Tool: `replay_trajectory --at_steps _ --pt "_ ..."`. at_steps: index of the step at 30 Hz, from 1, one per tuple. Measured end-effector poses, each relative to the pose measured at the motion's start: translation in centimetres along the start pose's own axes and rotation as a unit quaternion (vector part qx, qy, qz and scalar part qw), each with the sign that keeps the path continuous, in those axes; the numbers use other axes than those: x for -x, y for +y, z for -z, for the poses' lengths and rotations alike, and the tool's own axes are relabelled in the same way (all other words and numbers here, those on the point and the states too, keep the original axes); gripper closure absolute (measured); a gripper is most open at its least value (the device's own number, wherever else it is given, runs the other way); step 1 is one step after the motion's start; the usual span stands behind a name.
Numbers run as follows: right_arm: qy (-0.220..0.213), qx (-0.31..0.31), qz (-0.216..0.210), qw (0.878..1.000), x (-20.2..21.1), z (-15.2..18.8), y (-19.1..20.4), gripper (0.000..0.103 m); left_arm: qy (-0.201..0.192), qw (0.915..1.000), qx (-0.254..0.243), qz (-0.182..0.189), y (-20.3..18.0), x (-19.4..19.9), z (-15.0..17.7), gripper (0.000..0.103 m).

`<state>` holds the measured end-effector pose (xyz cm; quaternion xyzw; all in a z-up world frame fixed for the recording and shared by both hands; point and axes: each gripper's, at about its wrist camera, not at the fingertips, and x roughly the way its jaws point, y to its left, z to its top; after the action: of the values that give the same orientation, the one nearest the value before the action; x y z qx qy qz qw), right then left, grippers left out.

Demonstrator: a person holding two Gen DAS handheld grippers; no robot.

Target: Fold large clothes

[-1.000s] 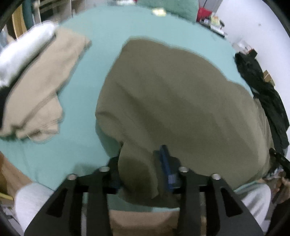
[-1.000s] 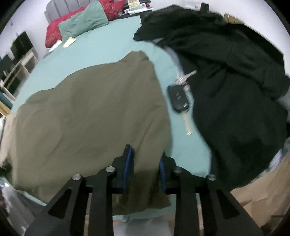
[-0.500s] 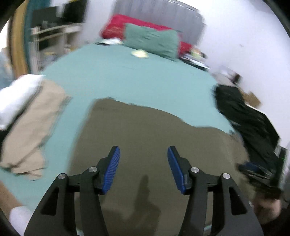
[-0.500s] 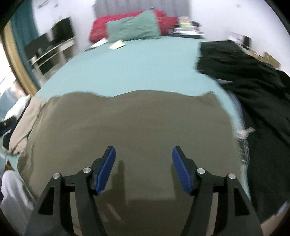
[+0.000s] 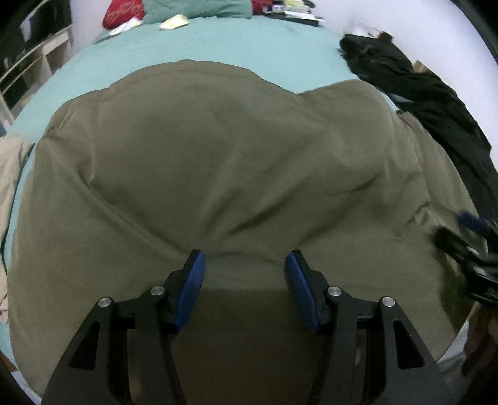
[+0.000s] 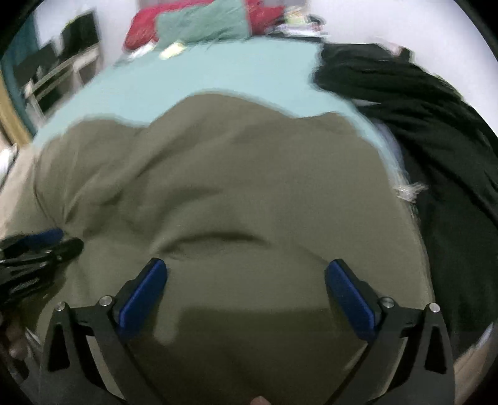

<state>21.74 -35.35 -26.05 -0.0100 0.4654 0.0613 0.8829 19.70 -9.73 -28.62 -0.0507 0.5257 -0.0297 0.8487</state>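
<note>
A large olive-green garment (image 5: 236, 162) lies spread over the teal bed (image 5: 236, 46), creased across its middle. My left gripper (image 5: 246, 264) hovers open over its near part, nothing between the blue pads. In the right wrist view the same olive garment (image 6: 218, 187) fills the picture. My right gripper (image 6: 246, 271) hangs over it, jaws still opening wide, nothing between them. The right gripper (image 5: 467, 236) shows at the right edge of the left wrist view. The left gripper (image 6: 40, 246) shows at the left edge of the right wrist view.
A heap of black clothes (image 5: 429, 93) lies along the bed's right side, black clothes (image 6: 435, 155) close to the garment's right edge. Beige folded clothing (image 5: 9, 174) sits at the left. Red and green pillows (image 6: 199, 25) and papers lie at the head. Shelves (image 6: 56, 74) stand left.
Both grippers let go of the olive garment's near edge and opened. Both views swung up over the cloth, which now lies spread wider and flatter on the bed.
</note>
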Motion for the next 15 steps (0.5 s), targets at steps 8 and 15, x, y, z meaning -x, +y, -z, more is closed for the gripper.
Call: replay_trajectory --at_steps 8,15 --pt "-0.049 -0.175 0.014 0.983 6.6 7.2 -7.9 0.001 -0.077 0.9936 0.055 0.062 -1.0 5.2 0.0 0.045" --pt "-0.036 -0.221 -0.043 0.974 5.9 9.2 -9.2 0.001 -0.081 0.9949 0.030 0.051 -3.5 4.0 -0.8 0.045"
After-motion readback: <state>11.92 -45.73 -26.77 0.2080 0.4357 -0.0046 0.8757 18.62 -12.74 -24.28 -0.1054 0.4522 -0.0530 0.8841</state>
